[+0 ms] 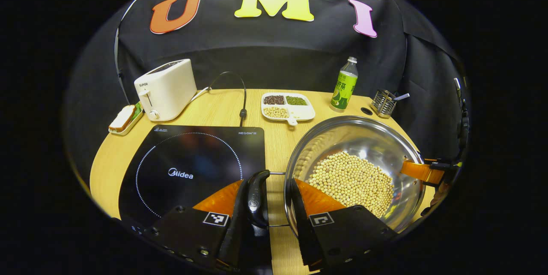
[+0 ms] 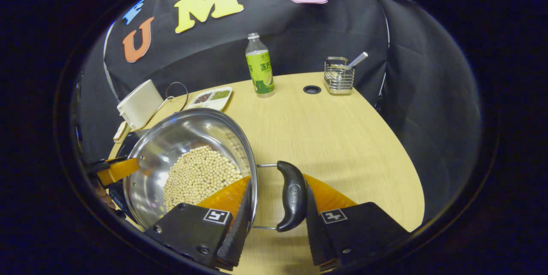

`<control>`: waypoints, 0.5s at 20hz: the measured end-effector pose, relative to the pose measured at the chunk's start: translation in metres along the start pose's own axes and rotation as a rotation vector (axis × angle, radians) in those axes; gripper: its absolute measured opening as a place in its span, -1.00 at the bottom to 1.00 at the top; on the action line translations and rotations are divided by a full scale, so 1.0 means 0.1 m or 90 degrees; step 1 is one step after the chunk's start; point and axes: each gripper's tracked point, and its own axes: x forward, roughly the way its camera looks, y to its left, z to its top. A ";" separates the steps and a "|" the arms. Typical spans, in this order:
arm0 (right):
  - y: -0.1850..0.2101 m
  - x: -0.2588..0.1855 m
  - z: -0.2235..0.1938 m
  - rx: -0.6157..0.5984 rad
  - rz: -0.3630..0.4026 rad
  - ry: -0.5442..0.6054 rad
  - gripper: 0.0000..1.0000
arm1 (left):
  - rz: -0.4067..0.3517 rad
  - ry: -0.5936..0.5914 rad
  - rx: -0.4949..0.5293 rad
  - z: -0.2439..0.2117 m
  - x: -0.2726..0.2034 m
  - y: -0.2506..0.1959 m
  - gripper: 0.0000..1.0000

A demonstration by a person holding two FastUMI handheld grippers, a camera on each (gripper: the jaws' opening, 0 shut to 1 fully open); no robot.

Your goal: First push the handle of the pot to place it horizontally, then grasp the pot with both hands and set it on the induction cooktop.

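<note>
**Both grippers at the pot's side handles**

Now your left gripper (image 1: 269,210) straddles the pot's left handle (image 1: 256,195): the black grip lies against the left-hand finger, while the right-hand finger sits at the pot (image 1: 355,168) wall, its tip over the rim. The fingers are spread around handle and rim; you cannot tell whether both press on anything.

Likewise, your right gripper (image 2: 276,210) brackets the opposite handle (image 2: 292,195). One finger lies along the pot (image 2: 188,155) rim on the bean side; the other is just beside the black grip's outer face. These fingers also stand apart, and firm contact on both sides cannot be judged.

In the left gripper view, the pot, holding pale soybeans (image 1: 351,180), sits just beside the induction cooktop (image 1: 192,168), on the wooden table (image 1: 222,108). Farther back stand a toaster (image 1: 166,90), a divided dish of grains (image 1: 287,107), a green bottle (image 1: 344,84) and a wire utensil holder (image 1: 383,103).
</note>
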 end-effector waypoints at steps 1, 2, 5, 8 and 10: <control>0.00 -0.07 0.02 -0.003 -0.001 -0.004 0.24 | -0.001 -0.005 0.001 0.01 -0.05 0.00 0.06; 0.02 -0.13 0.04 -0.006 -0.001 -0.011 0.26 | -0.002 -0.011 0.000 0.04 -0.11 0.01 0.06; 0.09 -0.32 0.11 -0.013 0.002 -0.026 0.24 | -0.001 -0.031 -0.002 0.13 -0.30 0.04 0.06; 0.23 -0.48 0.20 -0.020 0.009 -0.042 0.25 | 0.006 -0.051 -0.003 0.22 -0.48 0.15 0.06; 0.37 -0.57 0.26 -0.023 0.017 -0.050 0.25 | 0.012 -0.064 -0.005 0.29 -0.61 0.26 0.06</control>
